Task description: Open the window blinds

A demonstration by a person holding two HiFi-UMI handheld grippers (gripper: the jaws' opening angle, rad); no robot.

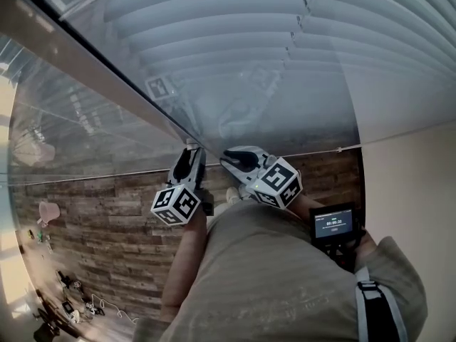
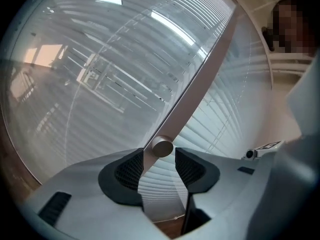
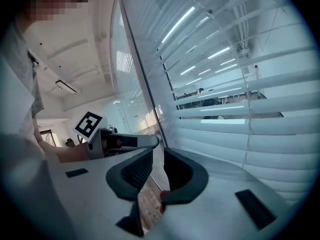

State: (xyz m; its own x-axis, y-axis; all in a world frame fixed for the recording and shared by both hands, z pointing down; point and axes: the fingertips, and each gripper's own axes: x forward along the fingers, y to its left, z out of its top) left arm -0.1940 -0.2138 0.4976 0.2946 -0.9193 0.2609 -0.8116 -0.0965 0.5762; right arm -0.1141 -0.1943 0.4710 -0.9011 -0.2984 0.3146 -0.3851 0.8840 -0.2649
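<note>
The white slatted blinds hang shut in front of me. Their long grey tilt wand slants down to my left gripper. In the left gripper view the wand's round end cap sits between the tips of the left gripper, whose jaws stand open, the wand lying along the left pad with a gap to the other pad. My right gripper hovers just right of it, apart from the wand. In its own view the right gripper shows a narrow gap with nothing in it, and the left gripper is seen ahead.
A glass pane stands left of the blinds. Wood-plank floor lies below, with small clutter at the lower left. A thin line runs along the blinds' bottom toward the plain wall. A small screen is strapped by my right arm.
</note>
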